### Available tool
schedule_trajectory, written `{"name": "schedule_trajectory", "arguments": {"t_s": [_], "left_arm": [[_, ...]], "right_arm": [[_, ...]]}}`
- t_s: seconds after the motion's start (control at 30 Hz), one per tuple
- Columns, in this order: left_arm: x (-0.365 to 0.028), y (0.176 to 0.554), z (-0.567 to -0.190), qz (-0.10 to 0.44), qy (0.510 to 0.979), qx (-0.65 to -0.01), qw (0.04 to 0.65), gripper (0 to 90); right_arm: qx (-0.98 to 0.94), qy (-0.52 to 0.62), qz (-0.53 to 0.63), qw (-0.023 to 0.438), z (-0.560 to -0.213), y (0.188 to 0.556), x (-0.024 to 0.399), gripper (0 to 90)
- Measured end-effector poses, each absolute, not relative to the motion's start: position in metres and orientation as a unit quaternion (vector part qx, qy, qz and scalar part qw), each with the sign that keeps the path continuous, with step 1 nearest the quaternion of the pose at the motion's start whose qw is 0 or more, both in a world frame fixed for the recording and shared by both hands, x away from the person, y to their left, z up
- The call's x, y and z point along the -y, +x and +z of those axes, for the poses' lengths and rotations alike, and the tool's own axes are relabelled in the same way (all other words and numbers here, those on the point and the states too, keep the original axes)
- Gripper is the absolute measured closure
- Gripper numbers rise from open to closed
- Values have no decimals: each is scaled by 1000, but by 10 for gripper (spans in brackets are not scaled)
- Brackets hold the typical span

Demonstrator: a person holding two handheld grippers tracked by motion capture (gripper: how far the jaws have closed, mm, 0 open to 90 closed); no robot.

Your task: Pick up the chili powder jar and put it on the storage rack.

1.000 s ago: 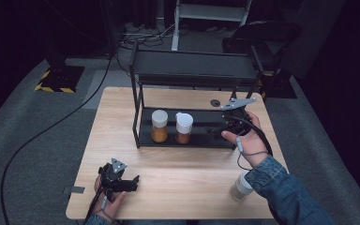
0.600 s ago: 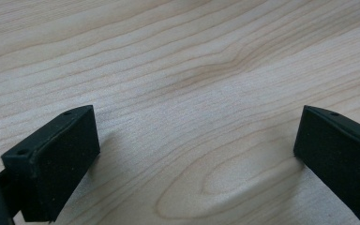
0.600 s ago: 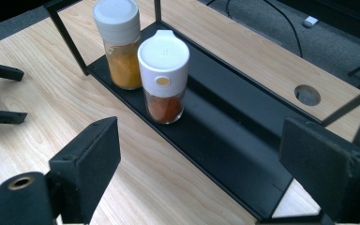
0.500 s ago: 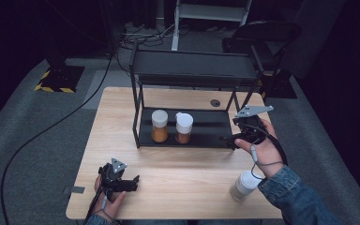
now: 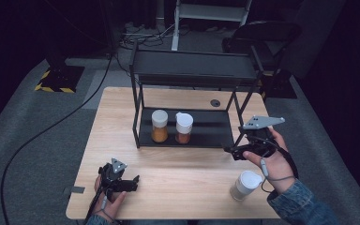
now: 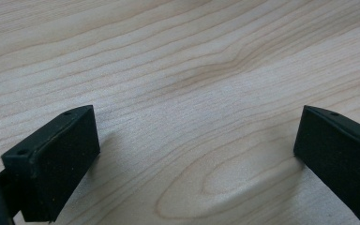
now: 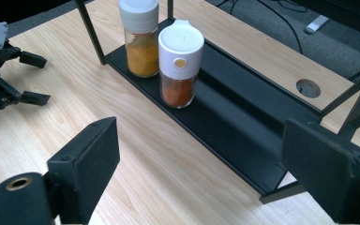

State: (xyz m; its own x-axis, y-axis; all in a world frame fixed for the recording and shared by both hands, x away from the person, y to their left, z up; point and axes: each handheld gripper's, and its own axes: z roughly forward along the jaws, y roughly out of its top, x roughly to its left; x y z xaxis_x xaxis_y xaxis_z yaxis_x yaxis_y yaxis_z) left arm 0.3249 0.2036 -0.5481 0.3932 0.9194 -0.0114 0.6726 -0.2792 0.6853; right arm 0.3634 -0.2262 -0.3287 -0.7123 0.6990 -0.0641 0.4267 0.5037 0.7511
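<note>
Two spice jars stand side by side on the bottom shelf of the black rack [image 5: 194, 70], left of its middle: the yellow jar [image 5: 160, 125] with a flat white cap on the left, the red jar [image 5: 183, 128] with a domed white lid touching it. A third jar [image 5: 243, 185] waits on the worktop [image 5: 178, 173] near my right wrist, its contents hard to make out. My right gripper [image 5: 228, 151] hangs at the rack's near right corner, fingers spread and holding nothing, having just been opening. My left gripper [image 5: 133, 182] rests near the left edge, fingers wide apart over bare wood.
</note>
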Motion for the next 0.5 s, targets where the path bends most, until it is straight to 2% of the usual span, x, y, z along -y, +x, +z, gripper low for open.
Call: {"name": "schedule_trajectory", "arguments": {"t_s": [0.5], "left_arm": [[-204, 325, -548, 199, 775, -514, 310, 4]], "right_arm": [[-841, 350, 372, 177, -336, 342, 247, 121]]}}
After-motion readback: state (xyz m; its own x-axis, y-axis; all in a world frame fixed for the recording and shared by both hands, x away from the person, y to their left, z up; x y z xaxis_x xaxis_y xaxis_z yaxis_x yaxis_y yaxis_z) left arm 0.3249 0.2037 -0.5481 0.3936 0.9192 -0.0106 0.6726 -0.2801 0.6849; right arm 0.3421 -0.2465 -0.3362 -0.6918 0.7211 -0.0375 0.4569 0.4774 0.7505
